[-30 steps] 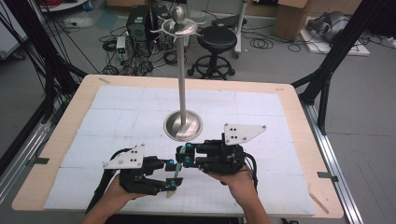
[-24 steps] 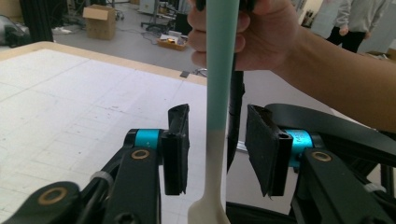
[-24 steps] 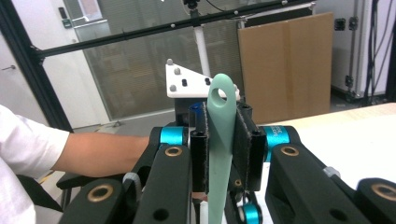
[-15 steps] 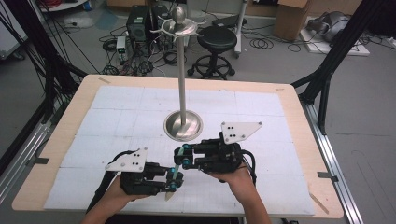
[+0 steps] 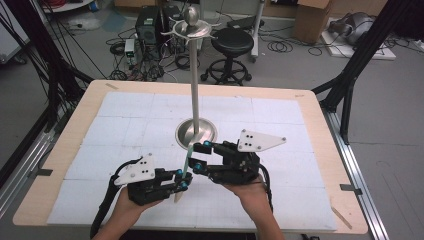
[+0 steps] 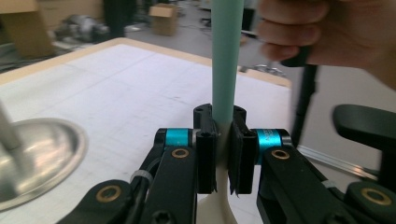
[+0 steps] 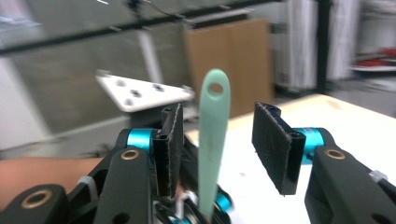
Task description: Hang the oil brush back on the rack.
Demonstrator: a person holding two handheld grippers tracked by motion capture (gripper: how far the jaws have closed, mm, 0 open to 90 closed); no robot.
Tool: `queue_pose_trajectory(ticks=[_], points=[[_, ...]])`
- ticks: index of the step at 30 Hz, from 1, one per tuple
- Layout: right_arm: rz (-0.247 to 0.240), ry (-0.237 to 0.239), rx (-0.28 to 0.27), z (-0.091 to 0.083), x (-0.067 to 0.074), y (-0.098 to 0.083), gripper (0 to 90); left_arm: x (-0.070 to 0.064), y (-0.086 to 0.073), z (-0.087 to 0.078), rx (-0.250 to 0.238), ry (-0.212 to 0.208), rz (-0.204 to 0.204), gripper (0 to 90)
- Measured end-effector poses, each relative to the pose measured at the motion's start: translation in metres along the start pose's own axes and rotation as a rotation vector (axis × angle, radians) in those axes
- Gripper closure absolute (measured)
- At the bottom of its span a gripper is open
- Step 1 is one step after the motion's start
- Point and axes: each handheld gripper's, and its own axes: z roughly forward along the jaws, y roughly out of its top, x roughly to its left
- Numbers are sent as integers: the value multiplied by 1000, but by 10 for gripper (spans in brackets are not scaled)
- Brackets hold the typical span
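A person at a worktop (image 5: 320,125) covered with white padding holds a set of tongs in each hand, both low at the near edge, in front of a tall metal stand (image 5: 196,75) with hooks at its top. The left tongs (image 5: 181,181) are pressed together on a pale green spatula (image 5: 188,161), pinching it where the green handle meets the whitish blade; in the left gripper view the handle (image 6: 227,56) rises straight up from between the two jaws. The right tongs (image 5: 200,156) are spread, one jaw on either side of the upper handle; the right gripper view shows the handle tip with its hanging hole (image 7: 215,88) standing free in the gap, touching neither pad. The spatula is thus held above the worktop, tilted slightly, just in front of the stand's round base (image 5: 196,133). The step in hand appears to be a handover from the left tongs to the right. The next move probably calls for the right jaws to close squarely on the handle below the hole before the left tongs let go, leaving the hole clear for a hook.
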Motion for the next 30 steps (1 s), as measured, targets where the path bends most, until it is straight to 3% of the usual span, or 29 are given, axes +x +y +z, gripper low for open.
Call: queue_pose_trajectory(ticks=[4,10,14,16,18,20,22,27,30], points=[[-6,-110,24,7,6,1,541,-3,1,2,-7,69,2,829],[15,-135,24,13,9,1,619,-8,1,8,12,147,26,829],[29,-136,38,15,10,0,739,-10,1,9,13,162,37,829],[43,-137,38,14,10,0,746,-10,1,9,11,159,36,829],[54,-120,33,13,9,1,751,-9,1,8,0,138,27,821],[51,-89,32,12,9,1,753,-7,1,7,-16,97,5,664],[49,-44,27,9,7,2,754,-4,2,5,-22,46,12,605],[20,94,11,4,1,2,753,2,2,-2,-32,-109,-2,554],[-4,182,7,4,-3,2,754,5,2,-4,-23,-175,-6,532]])
